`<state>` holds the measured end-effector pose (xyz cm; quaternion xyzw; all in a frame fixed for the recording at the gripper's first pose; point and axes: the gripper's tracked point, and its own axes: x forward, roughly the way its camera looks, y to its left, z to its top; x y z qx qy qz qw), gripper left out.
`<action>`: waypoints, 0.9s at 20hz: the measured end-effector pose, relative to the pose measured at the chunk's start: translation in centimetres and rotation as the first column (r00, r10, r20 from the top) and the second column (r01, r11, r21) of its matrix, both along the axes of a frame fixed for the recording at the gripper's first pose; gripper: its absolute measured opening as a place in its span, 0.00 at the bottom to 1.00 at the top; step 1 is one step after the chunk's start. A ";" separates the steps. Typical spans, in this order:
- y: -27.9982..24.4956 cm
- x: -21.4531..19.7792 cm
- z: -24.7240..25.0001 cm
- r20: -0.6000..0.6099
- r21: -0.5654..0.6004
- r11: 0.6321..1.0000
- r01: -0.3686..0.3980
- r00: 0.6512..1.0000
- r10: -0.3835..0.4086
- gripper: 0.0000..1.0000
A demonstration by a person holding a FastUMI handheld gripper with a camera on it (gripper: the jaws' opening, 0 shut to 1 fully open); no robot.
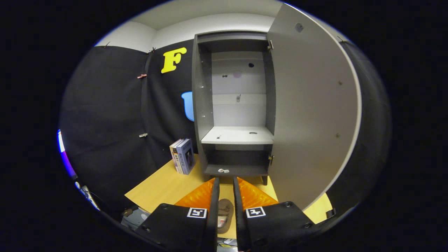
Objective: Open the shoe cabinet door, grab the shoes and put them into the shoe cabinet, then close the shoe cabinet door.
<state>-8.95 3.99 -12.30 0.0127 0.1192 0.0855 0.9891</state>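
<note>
With its door (311, 105) swung wide, one cabinet (233, 105) stands on the tabletop (164, 189): grey, two empty shelves. One brown shoe (224, 211) lies between the tongs (226, 183), whose fingers sit narrowly apart, not pinching it. Two books (182, 155) stand left of the cabinet; spine text unreadable.
</note>
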 end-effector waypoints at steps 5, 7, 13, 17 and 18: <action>3.7 2.9 -7.2 -0.114 0.005 1.000 0.021 0.993 -0.021 0.26; 4.8 4.1 -10.3 -0.157 0.000 1.000 0.030 0.987 -0.029 0.26; 6.1 5.6 -19.4 -0.292 -0.054 0.997 0.056 0.954 -0.069 0.26; 6.0 6.5 -25.4 -0.394 -0.054 0.995 0.083 0.914 -0.098 0.26; 6.0 6.6 -26.7 -0.415 -0.057 0.994 0.088 0.904 -0.104 0.26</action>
